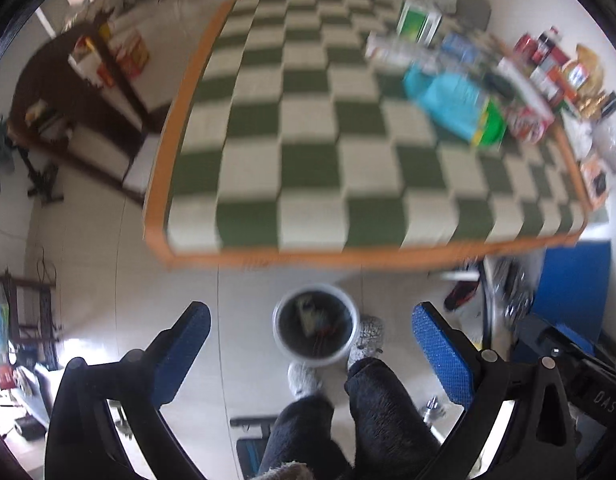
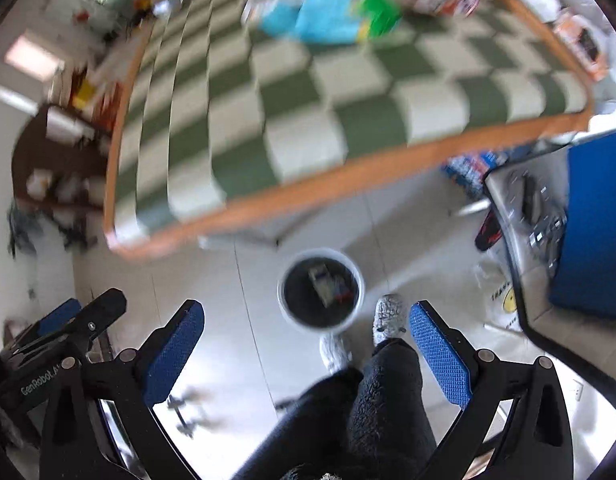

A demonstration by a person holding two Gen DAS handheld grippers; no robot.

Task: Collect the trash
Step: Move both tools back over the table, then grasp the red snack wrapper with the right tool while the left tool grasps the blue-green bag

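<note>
Left wrist view, trash bin (image 1: pixel 315 327) on floor between wide-apart jaws

A green-and-white checkered cloth (image 1: pixel 348 140) is covering the bench. A dark wooden chair (image 1: pixel 79 96) is standing beside it. Grey slippers (image 2: pixel 388 314) are resting on the floor.

A lived-in home room; a surface (image 1: pixel 316 128) with a green-and-white checked cloth carries food packets (image 1: pixel 548 72); a dark wooden shelf (image 1: pixel 79 92) holds boxes; a small bin (image 1: pixel 315 330) stands on the pale tiled floor (image 1: pixel 107 264).

Glossy tiled floor (image 1: pixel 107 280), woven checkered tablecloth (image 1: pixel 308 140), textured blue claw pads (image 1: pixel 442 354), fuzzy socks (image 2: pixel 388 316).
</note>
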